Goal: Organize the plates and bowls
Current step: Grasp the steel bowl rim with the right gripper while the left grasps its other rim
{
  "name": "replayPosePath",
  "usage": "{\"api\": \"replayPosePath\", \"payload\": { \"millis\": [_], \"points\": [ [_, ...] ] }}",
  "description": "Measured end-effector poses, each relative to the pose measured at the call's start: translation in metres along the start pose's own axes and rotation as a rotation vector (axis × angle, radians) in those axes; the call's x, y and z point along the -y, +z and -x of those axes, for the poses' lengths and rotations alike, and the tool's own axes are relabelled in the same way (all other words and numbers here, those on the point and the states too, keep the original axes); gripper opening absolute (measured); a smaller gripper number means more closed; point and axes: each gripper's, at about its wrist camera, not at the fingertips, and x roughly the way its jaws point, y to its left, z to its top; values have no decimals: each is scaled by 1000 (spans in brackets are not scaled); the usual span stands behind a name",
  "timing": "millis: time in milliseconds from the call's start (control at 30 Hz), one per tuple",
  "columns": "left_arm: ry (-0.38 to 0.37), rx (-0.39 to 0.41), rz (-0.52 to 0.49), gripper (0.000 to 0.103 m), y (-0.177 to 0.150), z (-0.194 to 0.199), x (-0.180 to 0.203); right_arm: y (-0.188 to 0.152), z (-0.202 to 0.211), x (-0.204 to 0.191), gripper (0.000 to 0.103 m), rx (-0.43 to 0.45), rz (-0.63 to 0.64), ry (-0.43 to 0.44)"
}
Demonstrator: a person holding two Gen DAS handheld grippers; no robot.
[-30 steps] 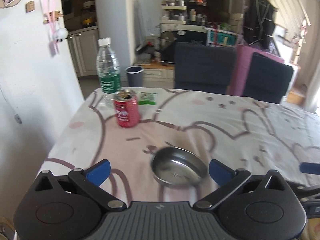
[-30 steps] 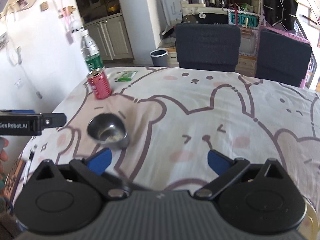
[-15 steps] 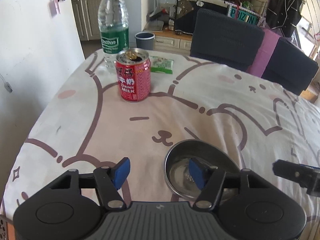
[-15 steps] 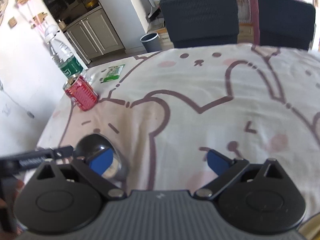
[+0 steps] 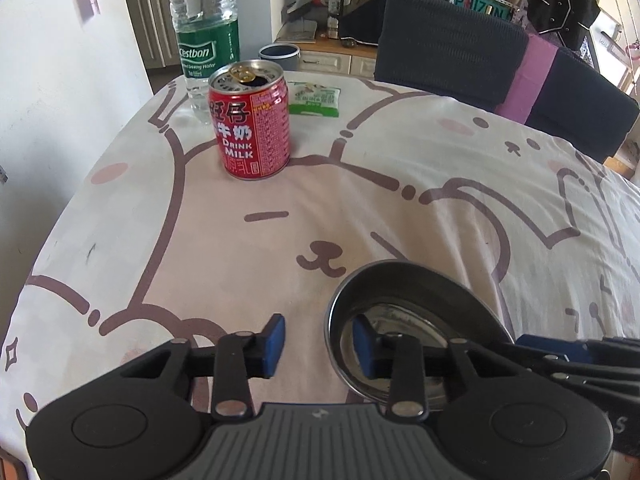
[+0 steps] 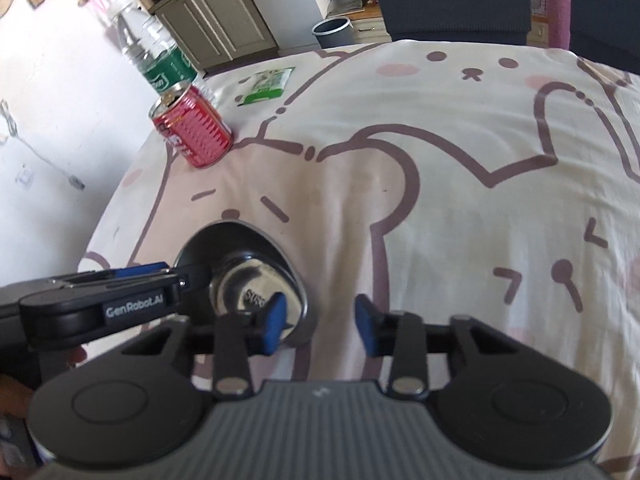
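I see a shiny metal bowl [image 5: 416, 320] sitting on the bunny tablecloth [image 5: 360, 208], near my edge of the table. Nothing is in it, and I can read some stamped letters on its bottom, maybe "SUS". My left gripper [image 5: 318, 344] is closing over the bowl's left rim: one blue finger is inside the bowl and one is outside, but the pads do not press it yet. My right gripper [image 6: 320, 326] is closing over the other rim the same way. The left gripper's side reads "GenRobot.AI".

Farther back stands an open red can [image 5: 252, 120] that says "DRINK MILK". Behind it is a water bottle [image 5: 205, 32] with a green "Cestbon" label. A small green packet [image 5: 314, 98] lies beside them. Two dark chairs [image 5: 448, 44] stand behind the table.
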Motion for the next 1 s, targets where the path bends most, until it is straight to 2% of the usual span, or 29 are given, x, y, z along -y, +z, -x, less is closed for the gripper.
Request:
{"api": "replayPosePath", "payload": {
  "millis": [33, 200, 267, 333, 433, 567, 767, 1000],
  "points": [
    [1, -3, 5, 33, 0, -1, 0, 0, -2, -1, 28, -3, 4, -3],
    [-11, -18, 7, 17, 0, -5, 1, -4, -5, -6, 20, -1, 45, -2],
    [-29, -15, 6, 6, 0, -2, 4, -6, -4, -6, 14, 2, 55, 3],
    [-37, -5, 3, 6, 2, 3, 7, -8, -2, -8, 9, 10, 73, -6],
    [-32, 9, -11, 6, 2, 11, 13, -10, 2, -10, 9, 24, 104, -37],
    [-35, 26, -18, 6, 1, 25, 17, -11, 14, -6, 8, 44, 97, -21],
    [-61, 74, -18, 5, -1, 55, 24, -19, 47, -6, 8, 72, 133, -19],
    [-101, 124, -66, 5, -20, 97, 45, -36, 87, -2, 8, 95, 143, -36]
  ]
}}
